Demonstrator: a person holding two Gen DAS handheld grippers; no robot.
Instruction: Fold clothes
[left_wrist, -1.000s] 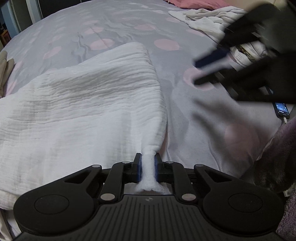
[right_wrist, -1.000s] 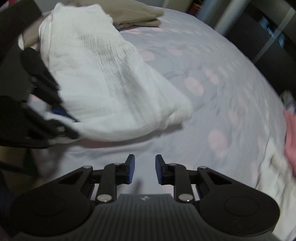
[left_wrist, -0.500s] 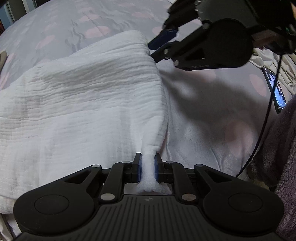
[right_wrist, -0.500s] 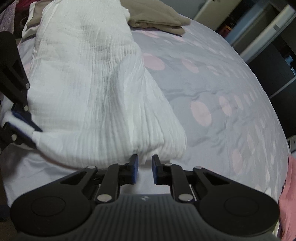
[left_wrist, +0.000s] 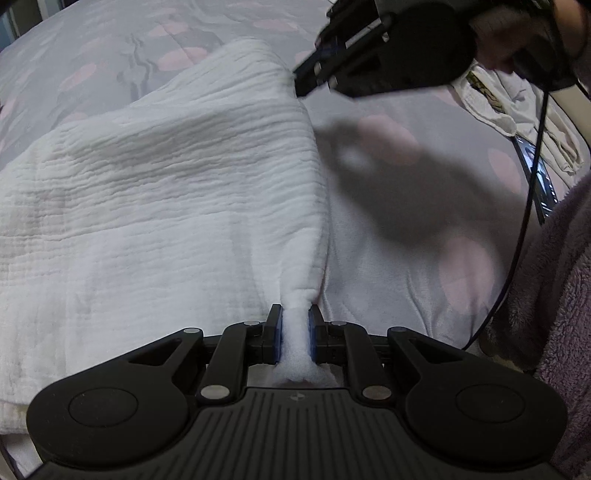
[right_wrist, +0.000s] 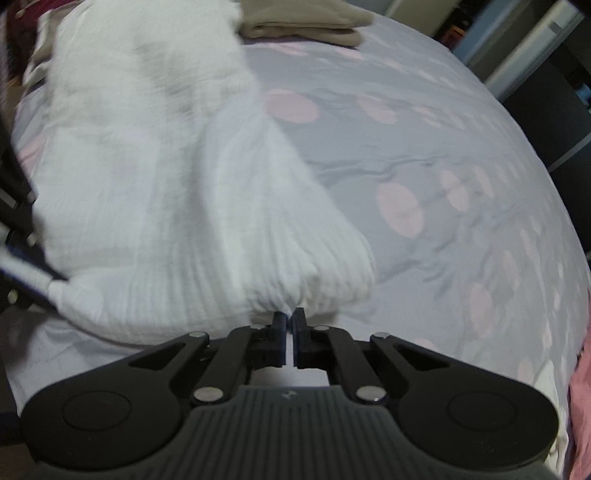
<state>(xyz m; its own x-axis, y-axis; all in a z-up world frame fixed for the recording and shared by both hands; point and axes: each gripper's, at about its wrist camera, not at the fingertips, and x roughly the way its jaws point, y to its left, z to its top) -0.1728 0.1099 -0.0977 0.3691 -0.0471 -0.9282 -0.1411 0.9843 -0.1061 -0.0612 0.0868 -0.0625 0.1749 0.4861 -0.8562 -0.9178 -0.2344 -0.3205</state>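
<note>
A white crinkled garment (left_wrist: 166, 177) lies on the grey bedspread with pink dots (left_wrist: 388, 192). My left gripper (left_wrist: 294, 332) is shut on its near corner, which bunches between the blue pads. My right gripper (left_wrist: 306, 79) shows at the top of the left wrist view, its tips at the garment's far right corner. In the right wrist view the right gripper (right_wrist: 289, 325) has its jaws almost closed on the edge of the white garment (right_wrist: 177, 206); a thin gap remains. The left gripper (right_wrist: 22, 273) shows at that view's left edge, holding the other corner.
A folded tan garment (right_wrist: 306, 22) lies at the far end of the bed. A pile of pale clothes (left_wrist: 517, 107) and a phone (left_wrist: 537, 177) with a black cable (left_wrist: 528, 206) lie to the right. A purple fleece (left_wrist: 561, 314) hangs at the right edge.
My right gripper swung over to the garment's far corner and its jaws closed down on the edge. My left gripper kept its hold and stayed put.
</note>
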